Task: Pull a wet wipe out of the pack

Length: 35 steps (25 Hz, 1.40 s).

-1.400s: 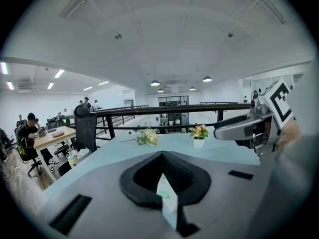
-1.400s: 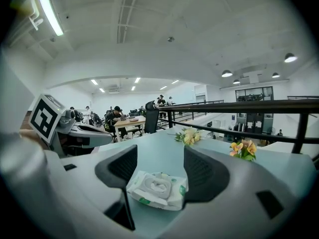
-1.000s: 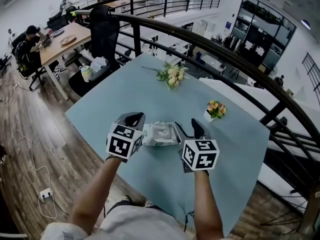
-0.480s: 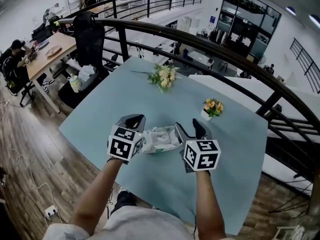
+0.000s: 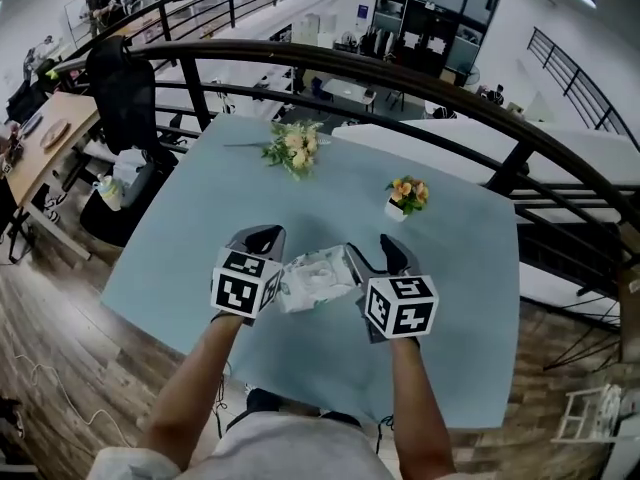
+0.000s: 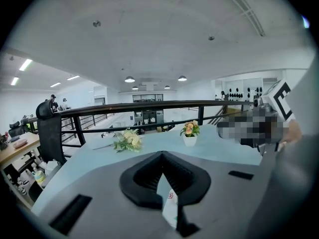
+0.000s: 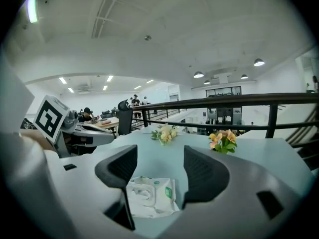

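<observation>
Where the pack lies: the soft white wet-wipe pack (image 5: 318, 278) rests on the pale blue table (image 5: 450, 268), between the two grippers.
Left gripper (image 6: 160, 156): jaws pressed together on the pack's thin edge.
Right gripper (image 7: 159, 166): jaws wide apart and holding nothing, with the pack lying low between them.
Farther back: a small white pot of orange flowers (image 5: 403, 196) stands well apart from the pack.

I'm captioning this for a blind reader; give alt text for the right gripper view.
The right hand-held gripper has its jaws apart, a white wet wipe pack seen between them on a pale blue table. Beyond it are a loose flower bunch, a small potted flower and a black railing.
</observation>
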Each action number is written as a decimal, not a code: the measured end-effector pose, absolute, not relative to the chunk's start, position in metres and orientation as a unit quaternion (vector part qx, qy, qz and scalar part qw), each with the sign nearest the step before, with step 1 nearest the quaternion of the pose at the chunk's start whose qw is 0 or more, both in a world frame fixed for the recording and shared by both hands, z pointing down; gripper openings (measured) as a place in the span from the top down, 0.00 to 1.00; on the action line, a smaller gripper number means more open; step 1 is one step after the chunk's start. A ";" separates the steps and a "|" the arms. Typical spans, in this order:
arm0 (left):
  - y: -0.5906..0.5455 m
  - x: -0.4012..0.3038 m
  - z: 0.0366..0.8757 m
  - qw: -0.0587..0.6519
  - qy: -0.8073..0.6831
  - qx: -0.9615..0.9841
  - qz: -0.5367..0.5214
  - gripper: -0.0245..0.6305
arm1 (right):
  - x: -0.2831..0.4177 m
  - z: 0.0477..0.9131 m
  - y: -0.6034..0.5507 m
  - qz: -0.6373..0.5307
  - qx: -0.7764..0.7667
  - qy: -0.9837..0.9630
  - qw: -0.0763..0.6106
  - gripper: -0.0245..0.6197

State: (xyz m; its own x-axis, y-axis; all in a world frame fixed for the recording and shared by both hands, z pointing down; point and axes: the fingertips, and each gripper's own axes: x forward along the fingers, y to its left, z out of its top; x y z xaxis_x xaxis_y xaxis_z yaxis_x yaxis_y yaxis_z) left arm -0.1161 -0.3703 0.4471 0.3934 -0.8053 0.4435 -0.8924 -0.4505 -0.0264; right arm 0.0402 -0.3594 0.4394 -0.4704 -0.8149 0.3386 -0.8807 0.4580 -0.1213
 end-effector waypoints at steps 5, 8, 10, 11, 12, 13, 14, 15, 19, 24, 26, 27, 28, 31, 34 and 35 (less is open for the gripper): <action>-0.380 -0.111 0.448 0.103 -0.480 0.849 0.197 0.97 | 0.042 0.443 -0.359 0.149 0.532 -0.825 0.120 0.54; -0.384 -0.112 0.448 0.100 -0.464 0.858 0.196 0.97 | 0.038 0.443 -0.357 0.150 0.545 -0.816 0.122 0.54; -0.386 -0.113 0.450 0.099 -0.454 0.864 0.197 0.97 | 0.035 0.443 -0.357 0.151 0.553 -0.810 0.123 0.54; -0.387 -0.113 0.450 0.098 -0.449 0.866 0.197 0.97 | 0.034 0.444 -0.357 0.151 0.557 -0.808 0.123 0.54; -0.388 -0.113 0.450 0.096 -0.444 0.869 0.197 0.97 | 0.033 0.444 -0.357 0.151 0.560 -0.805 0.123 0.54; -0.389 -0.114 0.450 0.094 -0.439 0.872 0.197 0.97 | 0.032 0.444 -0.358 0.152 0.564 -0.802 0.123 0.54; -0.391 -0.114 0.450 0.093 -0.435 0.874 0.197 0.97 | 0.030 0.445 -0.358 0.152 0.567 -0.800 0.123 0.54; -0.392 -0.115 0.451 0.091 -0.431 0.876 0.197 0.97 | 0.029 0.446 -0.358 0.153 0.570 -0.798 0.122 0.54; -0.396 -0.118 0.451 0.089 -0.418 0.883 0.194 0.97 | 0.025 0.448 -0.357 0.156 0.582 -0.788 0.123 0.54; -0.396 -0.118 0.454 0.088 -0.400 0.891 0.194 0.97 | 0.021 0.449 -0.355 0.157 0.596 -0.777 0.124 0.54; -0.396 -0.118 0.454 0.087 -0.394 0.894 0.195 0.97 | 0.019 0.450 -0.354 0.157 0.600 -0.775 0.125 0.54; -0.396 -0.118 0.455 0.086 -0.391 0.895 0.195 0.97 | 0.017 0.450 -0.353 0.158 0.600 -0.774 0.127 0.54; -0.395 -0.119 0.455 0.086 -0.389 0.896 0.196 0.97 | 0.016 0.452 -0.353 0.158 0.600 -0.773 0.130 0.54; -0.394 -0.119 0.460 0.087 -0.383 0.898 0.199 0.97 | 0.010 0.460 -0.351 0.161 0.596 -0.774 0.141 0.54; -0.392 -0.120 0.463 0.087 -0.379 0.899 0.202 0.97 | 0.005 0.468 -0.350 0.168 0.592 -0.774 0.147 0.54; -0.391 -0.121 0.464 0.088 -0.379 0.899 0.203 0.97 | 0.003 0.472 -0.349 0.172 0.590 -0.774 0.150 0.54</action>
State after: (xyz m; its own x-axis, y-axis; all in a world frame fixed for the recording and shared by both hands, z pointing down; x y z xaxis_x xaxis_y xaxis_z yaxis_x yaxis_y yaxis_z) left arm -0.1211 -0.3911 0.4641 0.6307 -0.6447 0.4318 -0.7160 -0.6981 0.0034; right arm 0.0034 -0.3490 0.4716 -0.2586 -0.8626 0.4347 -0.9655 0.2443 -0.0896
